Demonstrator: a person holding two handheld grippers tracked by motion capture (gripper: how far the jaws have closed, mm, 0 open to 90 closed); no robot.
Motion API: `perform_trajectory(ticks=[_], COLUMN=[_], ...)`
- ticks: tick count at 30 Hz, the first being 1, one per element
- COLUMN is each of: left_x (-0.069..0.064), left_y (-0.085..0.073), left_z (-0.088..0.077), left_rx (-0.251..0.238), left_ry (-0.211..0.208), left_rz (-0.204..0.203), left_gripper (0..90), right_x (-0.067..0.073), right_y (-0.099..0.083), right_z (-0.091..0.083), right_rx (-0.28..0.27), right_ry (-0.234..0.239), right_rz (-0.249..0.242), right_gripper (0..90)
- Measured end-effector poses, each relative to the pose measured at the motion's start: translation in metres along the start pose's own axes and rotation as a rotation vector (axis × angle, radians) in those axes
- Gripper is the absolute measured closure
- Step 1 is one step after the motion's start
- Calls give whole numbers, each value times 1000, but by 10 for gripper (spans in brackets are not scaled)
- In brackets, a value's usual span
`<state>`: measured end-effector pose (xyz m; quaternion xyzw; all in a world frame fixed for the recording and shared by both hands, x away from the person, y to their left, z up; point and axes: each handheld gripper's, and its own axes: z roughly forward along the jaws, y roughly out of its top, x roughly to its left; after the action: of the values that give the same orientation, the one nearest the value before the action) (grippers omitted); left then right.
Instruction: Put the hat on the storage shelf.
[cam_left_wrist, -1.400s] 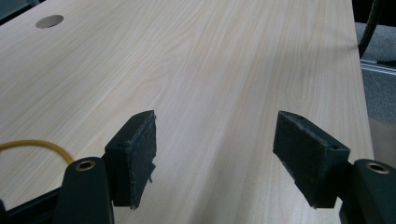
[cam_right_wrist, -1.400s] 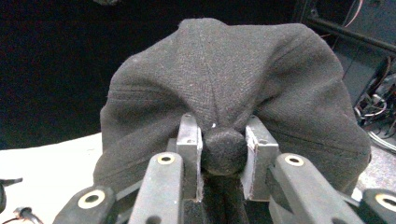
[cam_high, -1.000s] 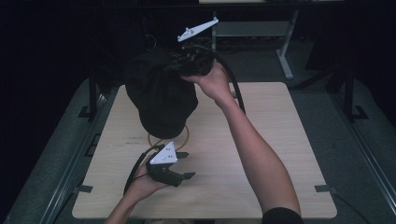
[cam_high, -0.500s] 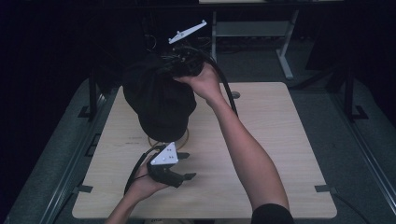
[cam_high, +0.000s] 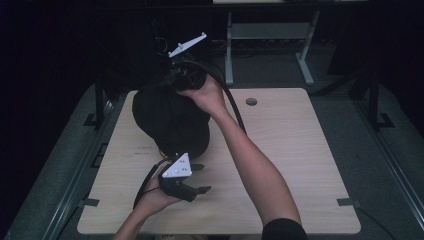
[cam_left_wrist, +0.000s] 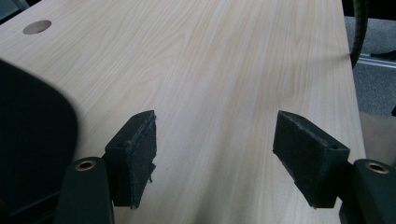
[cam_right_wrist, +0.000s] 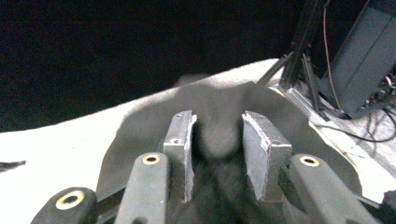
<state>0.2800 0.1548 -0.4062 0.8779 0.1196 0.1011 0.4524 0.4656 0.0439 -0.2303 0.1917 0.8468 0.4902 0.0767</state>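
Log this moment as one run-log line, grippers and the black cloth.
left gripper: open, over bare table | right gripper: shut on black cloth, lifting it at far edge

A pale wooden table (cam_high: 300, 150) with a round grommet hole (cam_high: 251, 101) stands on grey floor (cam_high: 380, 165).

A light wooden table (cam_high: 300, 150) stands on a grey floor (cam_high: 385, 165). It has a small round hole (cam_high: 251, 101) near the far edge. Bits of dark tape (cam_high: 348, 202) sit at its near corners. Behind it stands a grey metal desk frame (cam_high: 305, 55). The room around is very dark.
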Motion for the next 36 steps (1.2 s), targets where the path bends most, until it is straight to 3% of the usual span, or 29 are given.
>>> perform_trajectory(ticks=[8,11,14,22,30,36], left_x=[-1,-2,-3,-4,-3,-1], left_y=[-1,-1,-1,-3,-4,-6], left_z=[0,1,1,2,0,0], left_rx=[7,13,5,5,-9,-2], left_ry=[-2,-5,-11,-21,-26,-16], left_rz=[2,3,1,-19,-50,-42], left_gripper=[300,299,299,299,298,298], right_x=[2,1,-1,-4,-8,-10], right_y=[-4,-8,-13,-23,-37,-48], right_z=[2,-3,-14,-44,-73,-92], right_rx=[-3,-8,-31,-77,-87,-93], right_ry=[4,3,16,13,-15,-20], right_rz=[-2,18,43,86,101,123], right_gripper=[568,517,443,353,305,286])
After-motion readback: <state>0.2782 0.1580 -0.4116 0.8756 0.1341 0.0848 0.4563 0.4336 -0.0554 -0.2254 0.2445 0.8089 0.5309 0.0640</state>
